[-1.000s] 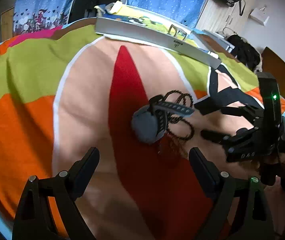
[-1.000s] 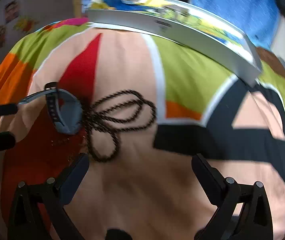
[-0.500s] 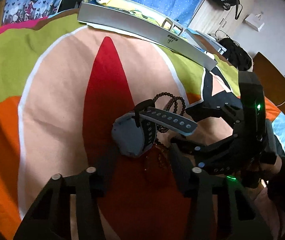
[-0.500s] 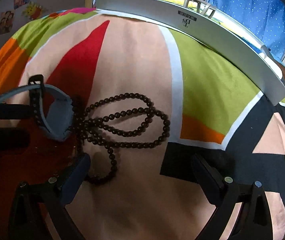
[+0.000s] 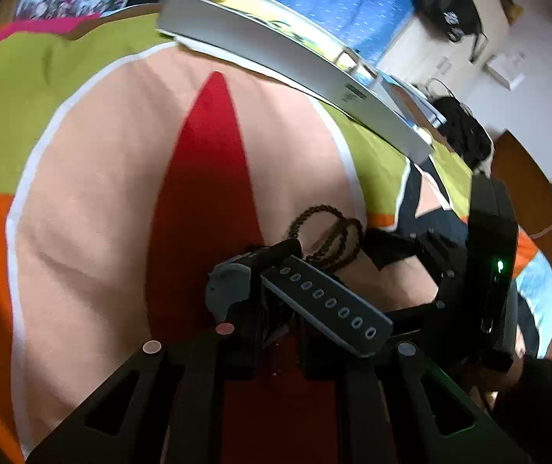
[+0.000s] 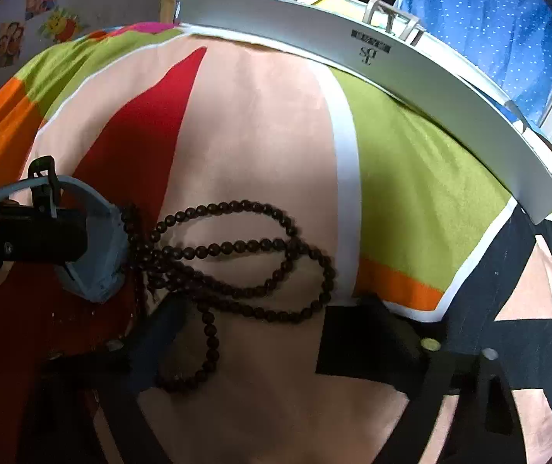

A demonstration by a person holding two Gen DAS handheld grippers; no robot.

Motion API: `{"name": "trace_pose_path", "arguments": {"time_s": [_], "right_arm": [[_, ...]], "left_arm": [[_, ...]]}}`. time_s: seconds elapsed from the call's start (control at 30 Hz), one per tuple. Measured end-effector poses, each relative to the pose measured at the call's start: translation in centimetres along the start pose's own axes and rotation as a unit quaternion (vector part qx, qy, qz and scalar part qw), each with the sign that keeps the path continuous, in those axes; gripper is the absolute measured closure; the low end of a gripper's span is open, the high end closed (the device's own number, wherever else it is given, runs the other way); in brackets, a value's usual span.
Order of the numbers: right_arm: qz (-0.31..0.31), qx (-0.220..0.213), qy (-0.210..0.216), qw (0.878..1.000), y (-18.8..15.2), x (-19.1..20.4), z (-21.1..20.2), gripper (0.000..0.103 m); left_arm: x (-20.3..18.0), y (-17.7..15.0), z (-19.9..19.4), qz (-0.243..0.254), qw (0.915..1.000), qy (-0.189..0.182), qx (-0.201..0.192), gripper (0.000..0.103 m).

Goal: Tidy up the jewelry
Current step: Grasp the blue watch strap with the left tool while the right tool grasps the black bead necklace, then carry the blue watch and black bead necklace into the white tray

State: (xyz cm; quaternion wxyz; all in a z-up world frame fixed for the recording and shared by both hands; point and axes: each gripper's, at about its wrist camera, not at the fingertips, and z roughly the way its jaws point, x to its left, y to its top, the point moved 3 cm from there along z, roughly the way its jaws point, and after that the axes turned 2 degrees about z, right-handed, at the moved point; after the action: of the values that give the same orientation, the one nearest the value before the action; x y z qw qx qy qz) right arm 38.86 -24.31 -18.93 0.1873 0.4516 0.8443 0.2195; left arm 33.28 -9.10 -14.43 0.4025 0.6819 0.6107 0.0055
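Observation:
A grey-blue watch (image 5: 224,290) with a holed strap (image 5: 326,305) lies on the red patch of a bright bedspread (image 5: 94,208). My left gripper (image 5: 279,334) is shut on the watch, both fingers pressed against its body. In the right wrist view the watch (image 6: 98,270) sits at the left with a left finger (image 6: 32,241) across it. A long string of dark beads (image 6: 221,248) lies in loops beside the watch, touching it. My right gripper (image 6: 256,323) stands open low over the beads, a finger on each side of the loops. The beads (image 5: 330,232) also show behind the watch.
A long silver case (image 6: 392,65) with a dark logo lies along the far side of the bedspread (image 6: 260,123); papers and a small frame rest on it. A dark bag (image 5: 465,135) and wooden furniture stand off the bed to the right. A dark sleeve (image 5: 539,398) holds the right gripper.
My left gripper moved forward and shut on the watch. My right gripper came down and forward until its fingers straddle the bead loops, and its jaws narrowed a little.

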Motion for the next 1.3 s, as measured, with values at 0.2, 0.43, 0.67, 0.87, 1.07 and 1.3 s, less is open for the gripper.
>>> {"name": "trace_pose_path", "arguments": {"time_s": [0.2, 0.43, 0.67, 0.87, 1.07, 1.3], "right_arm": [[0.006, -0.014, 0.012, 1.0, 0.4, 0.7, 0.1, 0.05], [0.019, -0.014, 0.034, 0.999, 0.5, 0.9, -0.2, 0.091], [0.108, -0.036, 0.075, 0.991, 0.8, -0.9, -2.4, 0.093], [0.134, -0.075, 0.067, 0.986, 0.3, -2.1, -6.1, 0.093], [0.153, -0.133, 0.059, 0.978, 0.6, -2.7, -10.5, 0.093], [0.188, -0.205, 0.059, 0.959, 1.5, -5.4, -14.5, 0.093]], "left_arm": [[1.0, 0.4, -1.0, -0.027, 0.9994, 0.022, 0.002, 0.092], [0.3, -0.1, -1.5, -0.009, 0.9988, 0.047, 0.01, 0.094], [-1.0, -0.9, -2.0, 0.008, 0.9976, 0.069, 0.003, 0.102], [-1.8, -1.3, -3.3, 0.016, 0.9977, 0.065, -0.012, 0.102], [-3.5, -0.4, -4.4, 0.022, 0.9975, 0.063, -0.022, 0.102], [-5.1, 2.6, -6.2, 0.034, 0.9964, 0.07, -0.035, 0.102]]}}
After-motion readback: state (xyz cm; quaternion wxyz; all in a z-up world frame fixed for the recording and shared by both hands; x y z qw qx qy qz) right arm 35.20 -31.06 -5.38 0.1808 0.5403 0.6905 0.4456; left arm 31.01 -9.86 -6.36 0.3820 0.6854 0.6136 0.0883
